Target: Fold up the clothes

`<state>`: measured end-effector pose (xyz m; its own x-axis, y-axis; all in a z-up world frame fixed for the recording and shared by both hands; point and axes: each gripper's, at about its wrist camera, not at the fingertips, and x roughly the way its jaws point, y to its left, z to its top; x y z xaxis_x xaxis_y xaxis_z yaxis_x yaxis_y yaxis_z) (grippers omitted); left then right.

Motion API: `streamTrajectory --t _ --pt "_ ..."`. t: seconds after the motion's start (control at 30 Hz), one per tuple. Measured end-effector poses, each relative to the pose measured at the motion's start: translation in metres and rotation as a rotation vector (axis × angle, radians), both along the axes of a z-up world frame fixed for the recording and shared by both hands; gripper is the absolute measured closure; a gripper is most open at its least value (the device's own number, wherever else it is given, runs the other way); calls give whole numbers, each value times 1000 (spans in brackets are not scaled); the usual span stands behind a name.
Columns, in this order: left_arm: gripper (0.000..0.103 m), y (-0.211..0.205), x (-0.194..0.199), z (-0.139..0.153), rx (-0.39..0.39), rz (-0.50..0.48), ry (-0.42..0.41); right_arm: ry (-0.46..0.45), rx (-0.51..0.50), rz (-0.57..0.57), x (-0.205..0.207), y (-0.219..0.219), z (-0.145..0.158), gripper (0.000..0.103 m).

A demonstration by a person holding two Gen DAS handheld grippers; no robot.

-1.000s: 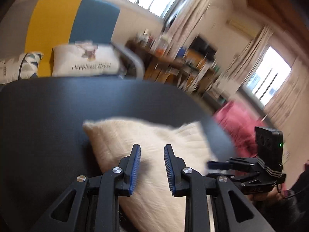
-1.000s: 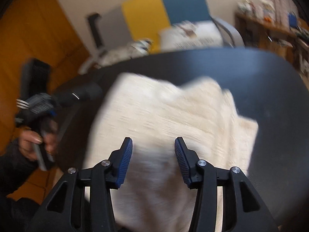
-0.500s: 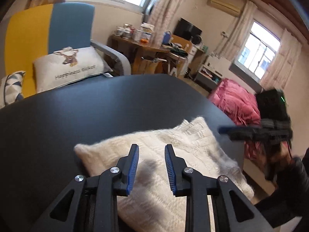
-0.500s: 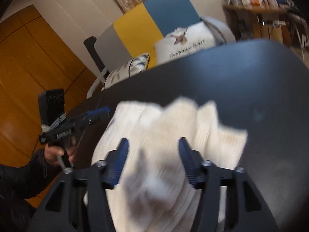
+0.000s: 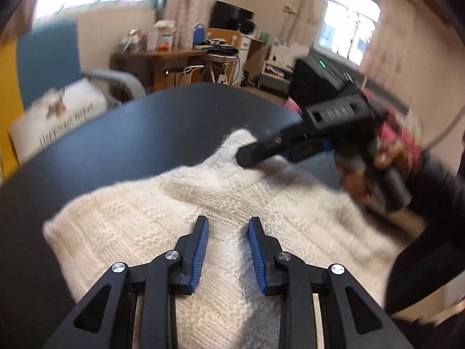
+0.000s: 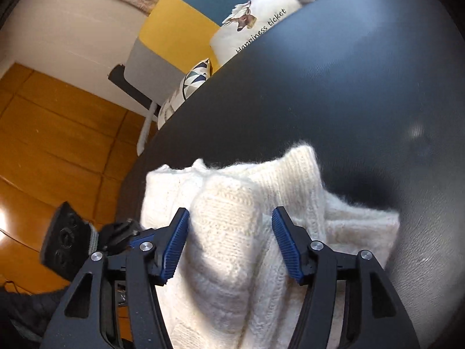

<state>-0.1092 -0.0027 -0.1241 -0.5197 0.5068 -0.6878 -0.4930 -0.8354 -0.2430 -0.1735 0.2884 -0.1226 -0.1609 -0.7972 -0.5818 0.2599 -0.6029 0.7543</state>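
Left gripper (image 5: 228,226): jaws part open, having just been opening, nothing pinched; sweater (image 5: 162,221) lies beneath. Right gripper (image 6: 231,218): jaws wider, just been opening; a raised fold of knit stands between the blue ribbed pads (image 6: 174,244), whether pressed cannot be told. A cushion (image 6: 255,17) behind the table (image 6: 334,72) reads "Happiness ticket" under an animal print. Sweater: cream, fuzzy, ribbed knit, bunched in thick folds at the near edge of the table. Table: dark, smooth, rounded. Chair (image 6: 174,29): yellow, blue and grey panels.
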Motion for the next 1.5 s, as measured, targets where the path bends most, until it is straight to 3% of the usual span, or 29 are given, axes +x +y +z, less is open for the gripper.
streamTrajectory --t 0.1,0.17,0.23,0.37,0.43,0.53,0.6,0.7,0.77,0.8,0.93,1.03,1.13,1.27,1.43,1.5 --pt "75 -2 3 0 9 10 -8 -24 -44 2 -4 0 -2 41" --pt "75 3 6 0 -22 12 6 -20 19 -33 -3 1 -1 73" --pt "74 6 7 1 -51 16 3 11 56 -50 0 -2 6 80" --pt "74 8 11 3 -98 21 -2 212 185 -32 16 -14 59 85" --pt "74 8 13 2 -106 23 7 281 283 -31 23 -15 68 85" --pt "74 1 15 12 -37 62 6 183 389 -33 18 -11 24 85" --pt "74 -2 16 22 43 54 13 153 295 -75 19 0 12 85" --pt "74 8 23 31 49 2 38 162 246 -103 23 8 16 84" --pt "74 24 20 21 -83 -12 38 188 236 -115 31 12 24 83" --pt "74 28 17 14 -112 -17 13 211 218 -107 38 14 31 83" --pt "74 25 15 17 -41 8 -18 264 110 34 83 20 54 82" --pt "74 28 15 23 -4 -23 -18 233 59 162 114 15 51 70" --pt "74 40 10 22 -1 -103 3 176 28 213 128 14 37 61" --pt "75 67 13 14 -103 -178 19 143 21 197 122 -3 18 57" --pt "74 88 8 -2 -217 -123 46 148 -81 274 135 -18 15 57" --pt "73 93 8 -7 -219 -86 51 116 -29 244 137 -17 -2 58"
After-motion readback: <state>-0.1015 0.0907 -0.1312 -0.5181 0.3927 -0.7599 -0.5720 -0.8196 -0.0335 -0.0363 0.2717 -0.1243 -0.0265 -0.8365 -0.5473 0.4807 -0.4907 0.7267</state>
